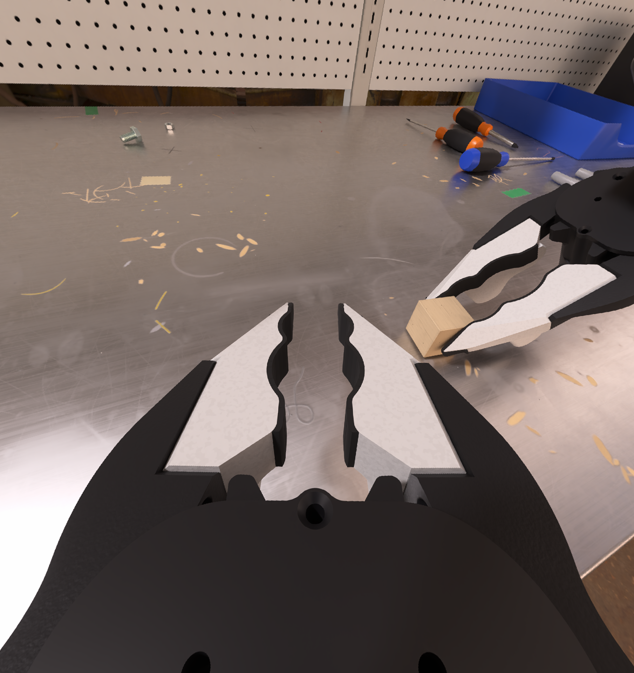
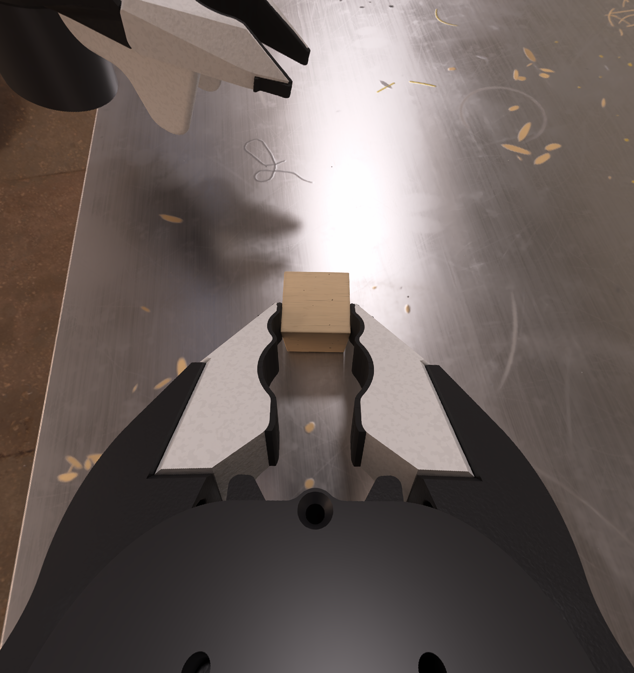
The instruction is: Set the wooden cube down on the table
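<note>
Pale wood marks the wooden cube, which sits clamped between the fingertips of the right gripper, both black pads pressed against its left and right faces. In the left wrist view this same cube appears at the right, its lower edge at or just above the brushed metal table; whether it touches the surface cannot be told. The right gripper reaches in from the right there, tilted down toward the tabletop. The left gripper holds nothing, its jaws parted with bare metal showing between them, and it hovers just left of the cube. Far right on the table lie three screwdrivers beside a blue tray. A bolt rests far left, and wood shavings are scattered across the surface. A pegboard stands behind.
</note>
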You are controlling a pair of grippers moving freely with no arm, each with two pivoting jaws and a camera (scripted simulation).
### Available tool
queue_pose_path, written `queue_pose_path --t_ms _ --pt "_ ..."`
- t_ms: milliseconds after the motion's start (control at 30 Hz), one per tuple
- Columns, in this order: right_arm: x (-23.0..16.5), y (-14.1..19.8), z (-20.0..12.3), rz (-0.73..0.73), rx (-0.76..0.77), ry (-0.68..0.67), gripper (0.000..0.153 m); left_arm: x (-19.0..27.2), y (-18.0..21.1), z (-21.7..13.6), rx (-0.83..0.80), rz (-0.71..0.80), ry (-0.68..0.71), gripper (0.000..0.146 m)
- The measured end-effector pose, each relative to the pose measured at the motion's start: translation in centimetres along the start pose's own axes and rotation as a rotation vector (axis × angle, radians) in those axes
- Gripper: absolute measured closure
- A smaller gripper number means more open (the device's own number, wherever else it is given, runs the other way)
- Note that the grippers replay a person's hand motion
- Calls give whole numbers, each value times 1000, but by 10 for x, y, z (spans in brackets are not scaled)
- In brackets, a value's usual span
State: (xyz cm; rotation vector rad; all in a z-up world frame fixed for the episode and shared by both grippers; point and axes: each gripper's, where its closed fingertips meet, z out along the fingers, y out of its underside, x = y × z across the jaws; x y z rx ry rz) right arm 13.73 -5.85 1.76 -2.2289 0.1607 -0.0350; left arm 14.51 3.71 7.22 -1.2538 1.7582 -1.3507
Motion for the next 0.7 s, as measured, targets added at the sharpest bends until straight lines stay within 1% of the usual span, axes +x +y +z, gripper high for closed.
queue_pose_path --t_ms 133,200,267,700 --pt "0 0 -1 3 4 2 116 0 0 0 -1 1 -1 122" --pt "0 0 -1 2 1 3 112 0 0 0 -2 1 -1 122" --pt "0 1 0 0 -4 3 111 1 0 0 -2 -2 2 122" --pt "0 4 3 3 -36 -4 111 1 1 1 -5 -8 7 122"
